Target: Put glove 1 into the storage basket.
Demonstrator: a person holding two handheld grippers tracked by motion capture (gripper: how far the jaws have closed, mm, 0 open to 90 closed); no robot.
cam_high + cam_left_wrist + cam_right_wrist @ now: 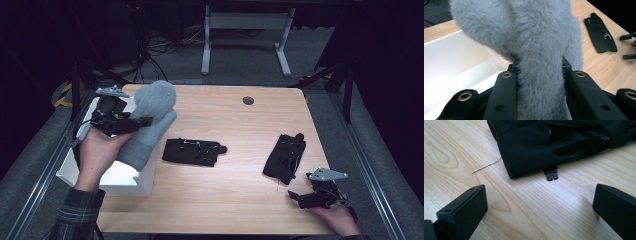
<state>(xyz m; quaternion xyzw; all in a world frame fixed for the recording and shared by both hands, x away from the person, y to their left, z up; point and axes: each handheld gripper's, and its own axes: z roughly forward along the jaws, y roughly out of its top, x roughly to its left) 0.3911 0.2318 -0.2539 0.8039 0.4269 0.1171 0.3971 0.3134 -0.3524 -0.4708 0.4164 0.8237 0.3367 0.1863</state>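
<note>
**A:** What is the left gripper (134, 121) doing?

**B:** In the high view it sits at the upper left of the frame, held in the person's left hand (99, 149). Its jaws are clamped on a fluffy grey mitten (150, 120), partly closed around the fabric. In the left gripper view the mitten (536, 50) fills the centre, squeezed between the two black jaws that rise from the bottom edge, with the pile bulging out above them.

**A:** And the right gripper?

**B:** The right gripper (296, 196) is at the lower right of the high view, resting low by the table's front edge. Its jaws stand wide apart and hold nothing. In the right gripper view bare wood lies between them, and the cuff of a black glove (554, 142) lies just beyond, in the upper half of the frame, not touching either jaw.

**A:** Any containers?

**B:** A white box (122, 176) stands at the lower left of the high view, at the table's left edge. The mitten hangs over its far right corner. In the left gripper view the box's inside (454, 62), at the left of the frame, looks bare as far as it can be seen.

**A:** Anything else on the wooden table (240, 210)?

**B:** A second black glove (193, 151) lies flat near the centre, well apart from the first (285, 157) at centre right.
</note>
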